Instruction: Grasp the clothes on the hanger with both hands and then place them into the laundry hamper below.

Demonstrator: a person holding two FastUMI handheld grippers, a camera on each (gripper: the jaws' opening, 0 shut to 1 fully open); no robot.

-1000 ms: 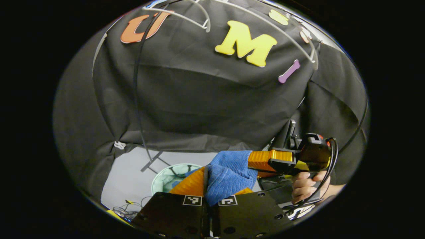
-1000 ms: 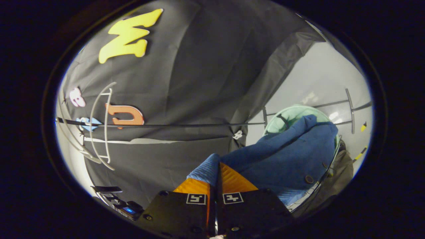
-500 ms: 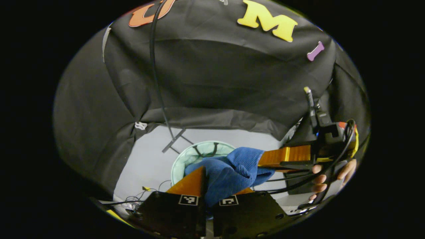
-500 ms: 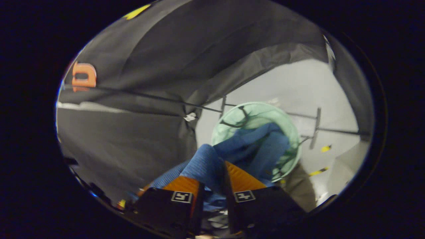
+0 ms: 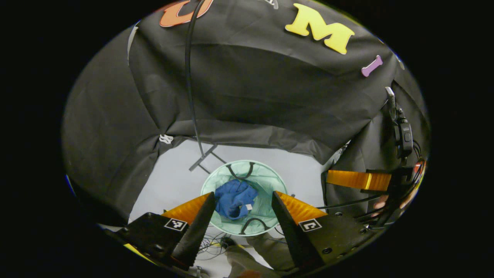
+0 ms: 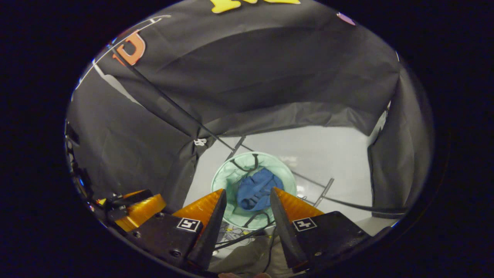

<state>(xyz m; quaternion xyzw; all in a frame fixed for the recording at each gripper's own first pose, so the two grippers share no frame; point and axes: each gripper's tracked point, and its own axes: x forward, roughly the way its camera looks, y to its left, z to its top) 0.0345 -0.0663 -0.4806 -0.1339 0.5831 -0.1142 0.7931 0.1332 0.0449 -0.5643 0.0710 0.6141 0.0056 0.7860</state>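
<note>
- Left gripper view: the left gripper [image 5: 241, 216] stood with its fingers spread wide and nothing between them, where half a second before they had been pinched on the blue garment [image 5: 234, 200]. That garment lay crumpled inside the pale green laundry hamper [image 5: 262, 181], near the middle of its floor, with a small pale tag showing on the cloth.
- At the right edge of the same view the right gripper [image 5: 359, 180] hung well clear of the hamper, a hand [image 5: 382, 201] partly visible behind it; whether its fingers were parted could not be told from that angle.
- Right gripper view: the right gripper [image 6: 244, 216] was likewise spread and empty, having let go of the cloth it had gripped a moment earlier. The garment sat bunched in the hamper on the grey floor [image 6: 332, 154], directly beyond the fingertips.
- Judged from this, the drop was done and the task looked essentially complete.
- Writing: square coded markers sat on both grippers' finger bases; the garment's tag was too small to read.
</note>
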